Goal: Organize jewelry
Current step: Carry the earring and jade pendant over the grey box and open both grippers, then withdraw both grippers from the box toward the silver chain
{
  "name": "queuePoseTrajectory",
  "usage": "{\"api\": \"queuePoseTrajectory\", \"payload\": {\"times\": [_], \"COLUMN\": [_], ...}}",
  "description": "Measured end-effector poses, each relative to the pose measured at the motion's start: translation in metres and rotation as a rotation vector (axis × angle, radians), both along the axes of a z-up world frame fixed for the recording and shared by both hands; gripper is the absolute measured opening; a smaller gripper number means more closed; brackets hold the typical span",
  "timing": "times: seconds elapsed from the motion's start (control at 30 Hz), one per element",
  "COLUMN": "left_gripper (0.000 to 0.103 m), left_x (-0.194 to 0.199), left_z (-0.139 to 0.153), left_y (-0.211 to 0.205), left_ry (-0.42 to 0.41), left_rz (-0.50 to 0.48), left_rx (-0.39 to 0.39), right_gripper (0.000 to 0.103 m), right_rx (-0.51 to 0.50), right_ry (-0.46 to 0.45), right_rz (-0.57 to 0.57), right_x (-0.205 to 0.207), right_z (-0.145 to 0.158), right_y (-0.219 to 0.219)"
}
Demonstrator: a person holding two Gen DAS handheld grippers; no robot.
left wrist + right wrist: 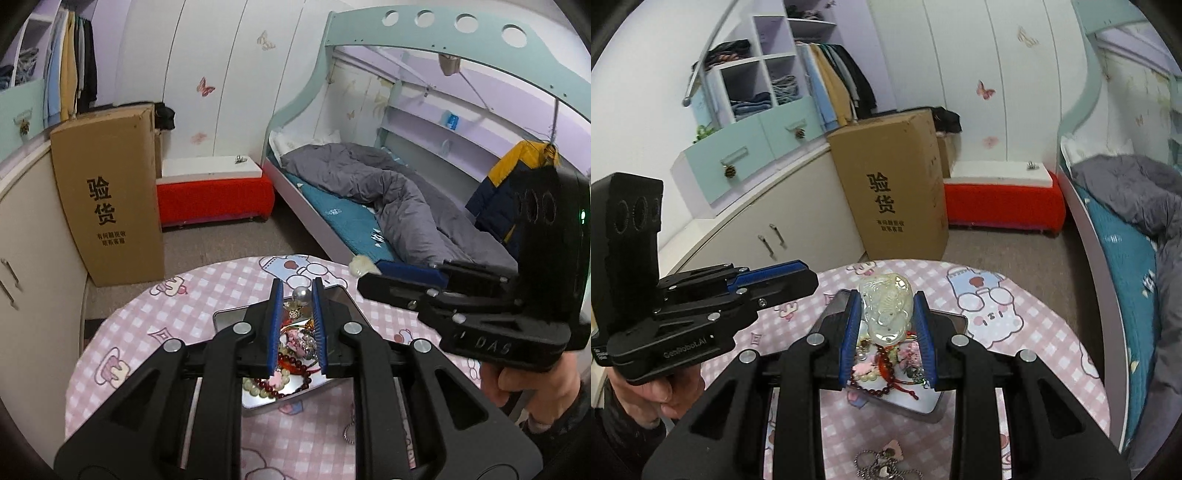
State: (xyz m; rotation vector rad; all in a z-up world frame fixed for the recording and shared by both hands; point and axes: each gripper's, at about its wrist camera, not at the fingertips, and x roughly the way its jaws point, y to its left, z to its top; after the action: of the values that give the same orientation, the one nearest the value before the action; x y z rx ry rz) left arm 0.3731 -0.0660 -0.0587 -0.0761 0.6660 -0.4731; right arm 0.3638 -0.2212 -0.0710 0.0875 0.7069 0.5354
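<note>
right gripper (pixel 888 302) clamps pale green carved jade pendant (pixel 886 308) by its sides: hard, slippery, fragile | left gripper (pixel 297 295) pinches small silver pearl bead (pixel 300 294)

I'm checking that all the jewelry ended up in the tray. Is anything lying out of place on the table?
Yes. A ball chain with small pendants lies on the checked tablecloth at the near edge, outside the metal tray where the bead bracelets are piled.

Black left gripper (pixel 297 286), blue-lined jaws, silver screws, dark sleeve (pixel 617 428)
</note>
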Motion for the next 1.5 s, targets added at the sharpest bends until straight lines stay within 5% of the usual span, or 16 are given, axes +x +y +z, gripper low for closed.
{"api": "queuePoseTrajectory", "payload": {"times": [0.03,0.07,0.1,0.17,0.2,0.23,0.33,1.0,1.5], "left_gripper": [0.018,0.034,0.072,0.093,0.093,0.093,0.093,0.095,0.095], "left_x": [0.004,0.006,0.008,0.004,0.003,0.003,-0.001,-0.071,-0.121], "left_z": [-0.003,-0.005,-0.008,-0.008,-0.008,-0.009,-0.009,0.024,0.009], "left_y": [-0.001,-0.002,-0.002,0.004,0.009,0.012,0.022,0.039,0.023], "left_ry": [0.015,0.024,0.029,-0.007,-0.012,-0.004,-0.010,-0.129,-0.133], "left_rz": [-0.001,0.007,0.029,0.086,0.105,0.107,0.147,0.242,0.172], "left_rx": [0.001,0.012,0.030,0.032,0.029,0.026,0.032,0.017,0.071], "right_gripper": [0.027,0.028,0.032,0.054,0.075,0.084,0.096,0.096,0.095], "right_rx": [0.002,0.006,0.013,0.022,0.026,0.034,0.076,0.083,0.028], "right_ry": [0.015,0.026,0.038,0.058,0.053,0.046,0.040,-0.059,-0.143], "right_rz": [-0.014,-0.024,-0.034,-0.064,-0.082,-0.096,-0.129,-0.276,-0.296], "right_x": [0.003,0.004,0.006,0.008,0.008,0.006,0.002,-0.048,-0.115], "right_z": [-0.004,-0.006,-0.009,-0.015,-0.015,-0.014,-0.010,0.025,0.037], "right_y": [-0.002,-0.004,-0.005,-0.011,-0.014,-0.018,-0.029,-0.053,-0.059]}}
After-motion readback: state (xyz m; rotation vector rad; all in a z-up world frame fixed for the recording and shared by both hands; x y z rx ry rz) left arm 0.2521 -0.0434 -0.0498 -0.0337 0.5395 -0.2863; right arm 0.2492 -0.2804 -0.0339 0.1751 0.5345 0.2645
